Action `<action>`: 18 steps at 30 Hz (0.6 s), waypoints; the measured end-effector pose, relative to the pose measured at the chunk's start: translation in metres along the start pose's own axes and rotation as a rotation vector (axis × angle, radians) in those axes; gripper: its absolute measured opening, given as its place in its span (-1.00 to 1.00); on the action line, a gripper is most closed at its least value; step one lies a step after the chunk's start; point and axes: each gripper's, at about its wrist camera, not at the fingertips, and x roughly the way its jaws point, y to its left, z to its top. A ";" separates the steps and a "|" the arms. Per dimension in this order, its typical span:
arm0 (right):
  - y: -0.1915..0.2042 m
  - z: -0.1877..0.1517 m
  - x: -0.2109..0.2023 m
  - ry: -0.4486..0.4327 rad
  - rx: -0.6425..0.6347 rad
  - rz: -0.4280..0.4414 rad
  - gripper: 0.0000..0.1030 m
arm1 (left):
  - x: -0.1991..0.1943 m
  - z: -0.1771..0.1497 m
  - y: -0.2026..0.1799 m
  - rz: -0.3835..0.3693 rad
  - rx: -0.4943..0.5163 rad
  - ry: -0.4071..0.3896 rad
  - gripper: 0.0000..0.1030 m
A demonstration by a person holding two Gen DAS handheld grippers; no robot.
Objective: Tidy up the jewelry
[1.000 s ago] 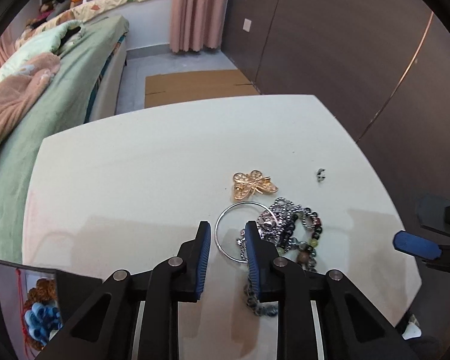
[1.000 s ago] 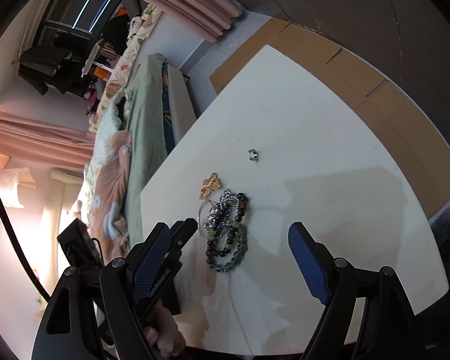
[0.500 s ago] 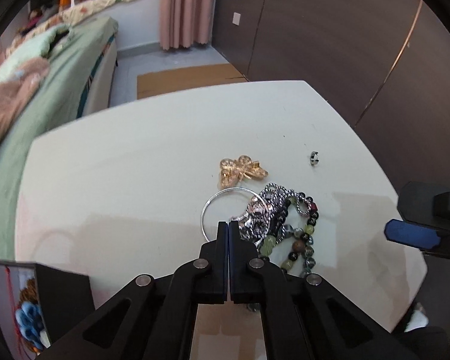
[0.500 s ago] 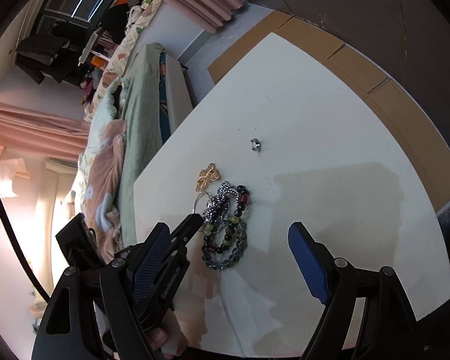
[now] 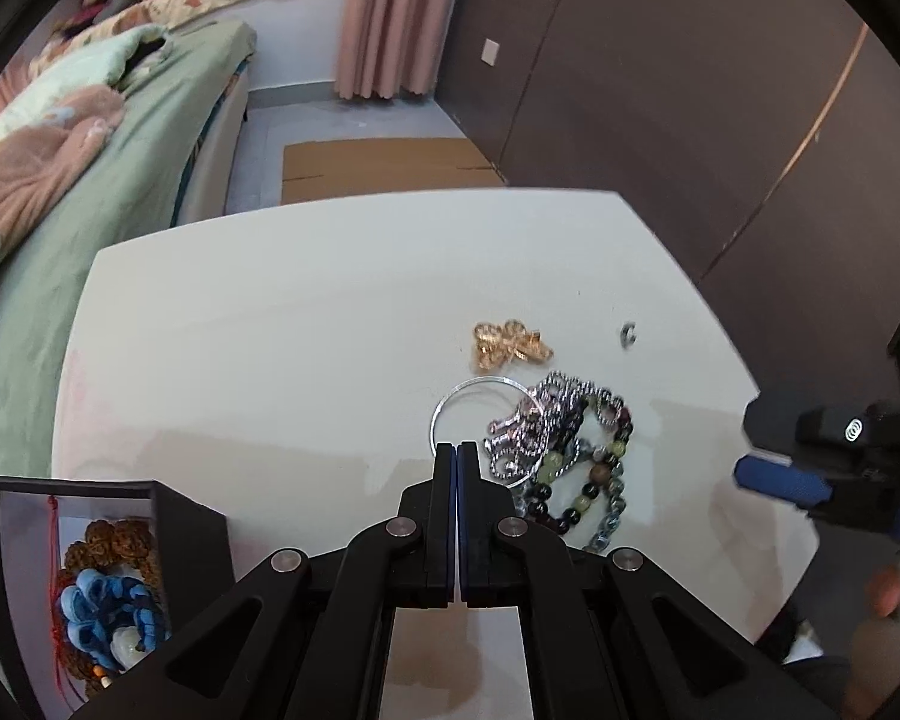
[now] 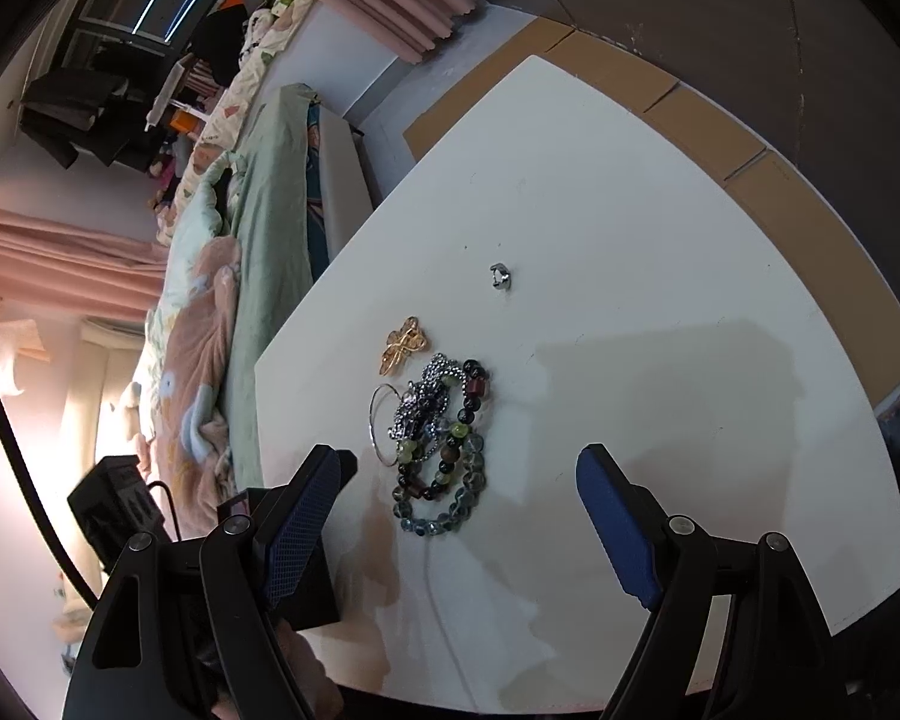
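Observation:
A heap of jewelry lies on the white table: a thin silver bangle, a silver chain, bead bracelets, a gold butterfly brooch and a small silver ring. My left gripper is shut at the bangle's near rim; whether it pinches the bangle I cannot tell. The heap also shows in the right wrist view: bangle, bead bracelets, brooch, ring. My right gripper is open and empty, just short of the beads.
A black jewelry box with brown beads and a blue piece sits at the table's near left corner. A bed runs along the left. Cardboard lies on the floor beyond the table. Dark wardrobe doors stand to the right.
My left gripper closed from open to shut at the silver bangle's near rim and its view pulled back, bringing the jewelry box into sight. The right gripper stayed open.

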 end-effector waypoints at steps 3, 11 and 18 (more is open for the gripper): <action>0.002 0.001 0.001 0.003 -0.007 0.002 0.58 | -0.001 0.004 0.002 0.026 -0.003 0.027 -0.95; 0.001 0.002 0.003 0.015 -0.006 0.004 0.58 | -0.001 -0.001 -0.006 0.031 0.048 0.034 -0.08; 0.003 0.000 0.005 0.029 -0.019 0.012 0.58 | 0.003 -0.007 -0.021 0.083 0.170 0.052 -0.08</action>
